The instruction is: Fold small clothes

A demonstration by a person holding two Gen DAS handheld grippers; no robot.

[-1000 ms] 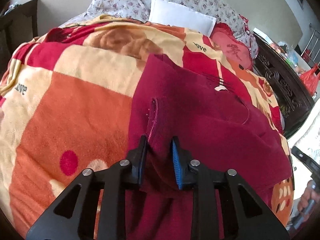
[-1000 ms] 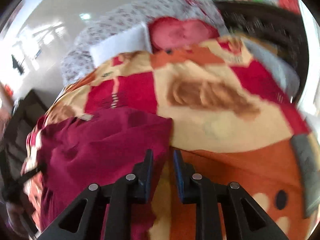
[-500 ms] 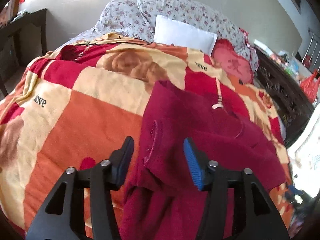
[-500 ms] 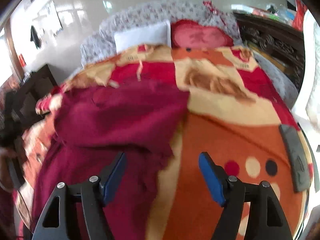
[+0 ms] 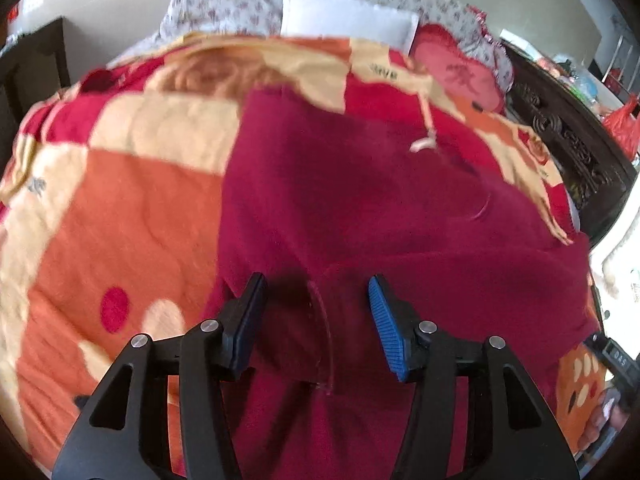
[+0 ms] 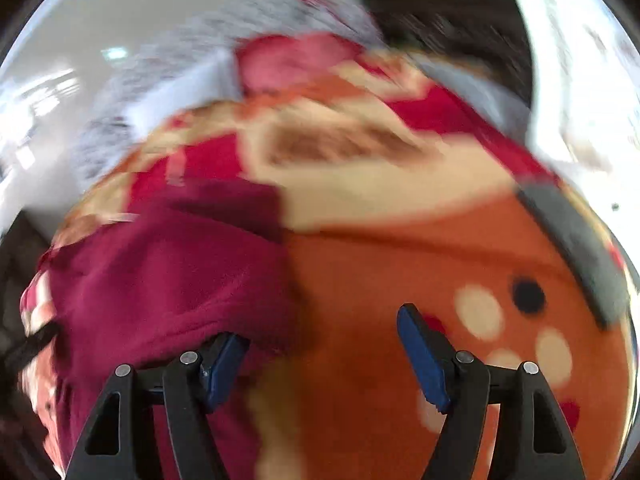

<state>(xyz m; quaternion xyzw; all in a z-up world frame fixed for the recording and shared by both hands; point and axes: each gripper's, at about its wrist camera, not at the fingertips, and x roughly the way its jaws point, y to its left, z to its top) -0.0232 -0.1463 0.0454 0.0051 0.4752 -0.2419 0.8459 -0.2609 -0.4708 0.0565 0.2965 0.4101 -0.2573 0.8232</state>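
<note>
Patchwork blanket [image 5: 120, 216] bears maroon garment [image 5: 360, 220], lengthwise toward pillows [image 5: 344, 16].

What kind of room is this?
Most likely a bedroom: a bed with an orange, red and cream blanket, a white pillow with floral pillows by the wall, and a maroon garment on top.

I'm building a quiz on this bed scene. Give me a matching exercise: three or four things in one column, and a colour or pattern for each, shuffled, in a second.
Things:
1. garment
2. square pillow
3. blanket
4. long pillows

Colours or patterns:
A. plain white
B. orange, cream and red patches
C. pale with small flowers
D. dark red

Pairs: 1-D, 2-A, 3-B, 4-C
</note>
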